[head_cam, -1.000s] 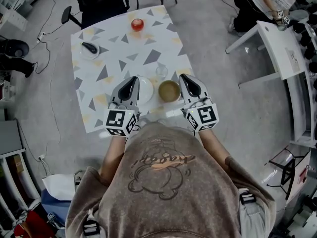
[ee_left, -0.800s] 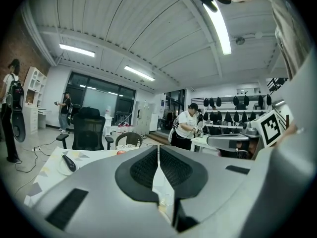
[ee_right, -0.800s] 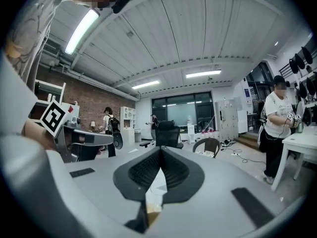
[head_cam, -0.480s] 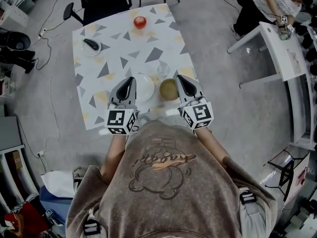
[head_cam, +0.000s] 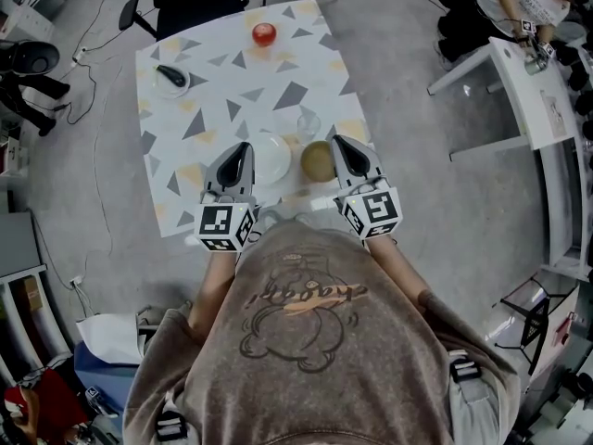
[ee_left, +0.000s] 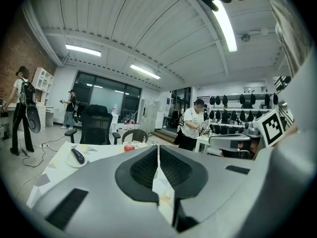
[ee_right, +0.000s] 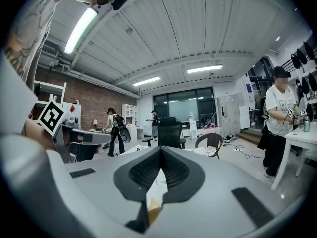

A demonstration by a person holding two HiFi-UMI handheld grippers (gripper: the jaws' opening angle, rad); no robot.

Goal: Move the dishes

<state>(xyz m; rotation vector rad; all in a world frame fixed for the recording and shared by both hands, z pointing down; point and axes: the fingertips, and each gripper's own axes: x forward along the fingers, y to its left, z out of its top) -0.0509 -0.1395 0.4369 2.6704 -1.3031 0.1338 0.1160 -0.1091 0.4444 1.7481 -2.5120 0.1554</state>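
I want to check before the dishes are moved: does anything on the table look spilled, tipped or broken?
Nothing stands out. The white plate, the bowl, the glass and the small dish sit level on the table, and no spill shows.

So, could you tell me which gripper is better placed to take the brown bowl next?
Right: the right gripper sits beside the bowl, while the left gripper is at the white plate, across from it. Both are shut and must open first.

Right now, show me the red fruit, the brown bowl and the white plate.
red fruit [head_cam: 264, 33], head view, its top.
brown bowl [head_cam: 318, 161], head view, its inside.
white plate [head_cam: 273, 156], head view, its bare middle.
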